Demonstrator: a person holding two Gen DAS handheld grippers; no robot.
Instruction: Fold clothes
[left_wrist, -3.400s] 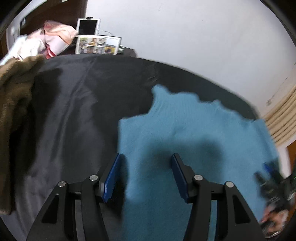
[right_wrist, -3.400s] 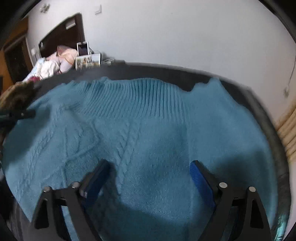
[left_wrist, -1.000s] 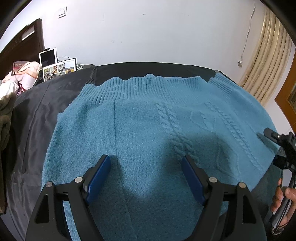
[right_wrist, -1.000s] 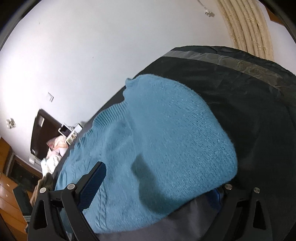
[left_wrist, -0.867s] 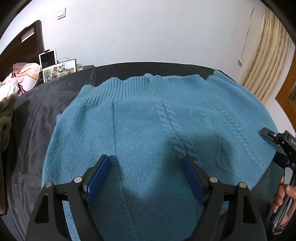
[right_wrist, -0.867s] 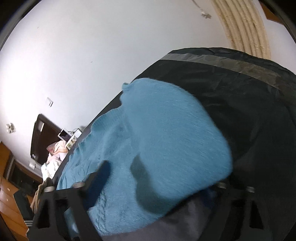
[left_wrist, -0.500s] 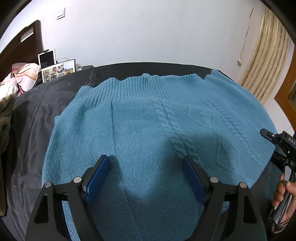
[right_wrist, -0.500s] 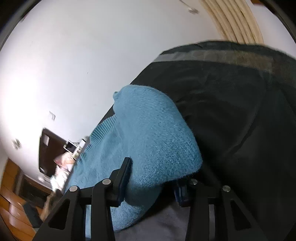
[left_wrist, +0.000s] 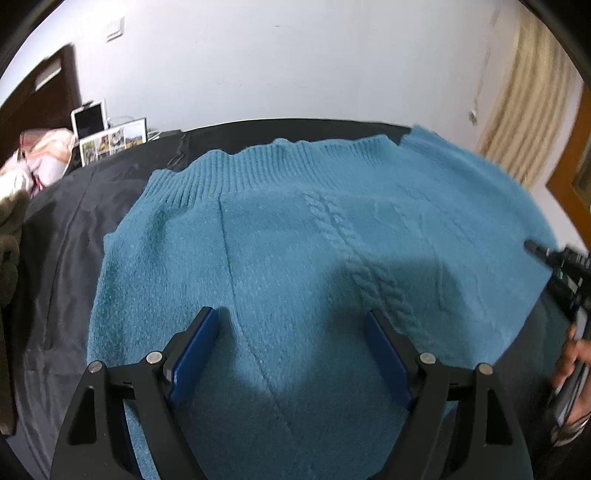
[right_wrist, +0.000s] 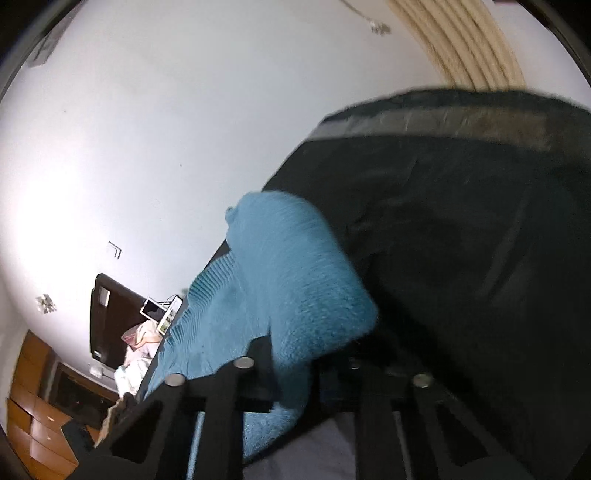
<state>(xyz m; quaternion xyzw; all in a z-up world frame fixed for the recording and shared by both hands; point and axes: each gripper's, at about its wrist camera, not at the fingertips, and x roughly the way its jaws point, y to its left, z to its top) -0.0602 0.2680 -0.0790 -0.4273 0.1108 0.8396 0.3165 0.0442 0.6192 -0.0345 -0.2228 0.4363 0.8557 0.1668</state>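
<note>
A teal cable-knit sweater (left_wrist: 303, 251) lies spread on a dark bedsheet (left_wrist: 66, 236), its ribbed hem toward the far wall. My left gripper (left_wrist: 291, 343) hovers open over the sweater's near part, blue pads wide apart, nothing pinched between them. In the right wrist view my right gripper (right_wrist: 299, 358) is shut on the sweater's side edge (right_wrist: 295, 280), the knit bunched between its black fingers. That same gripper and the hand holding it show at the right edge of the left wrist view, at the sweater's right side (left_wrist: 565, 273).
A brown garment (left_wrist: 9, 236) lies at the bed's left edge. Pink and white bedding (left_wrist: 33, 155), a tablet (left_wrist: 88, 118) and a photo frame (left_wrist: 110, 142) sit at the far left. Beige curtain (left_wrist: 528, 96) hangs right. The dark sheet (right_wrist: 480, 236) extends right of the sweater.
My right gripper closed from wide open onto the sweater's right edge and rolled a little. The left gripper stayed open in place over the sweater.
</note>
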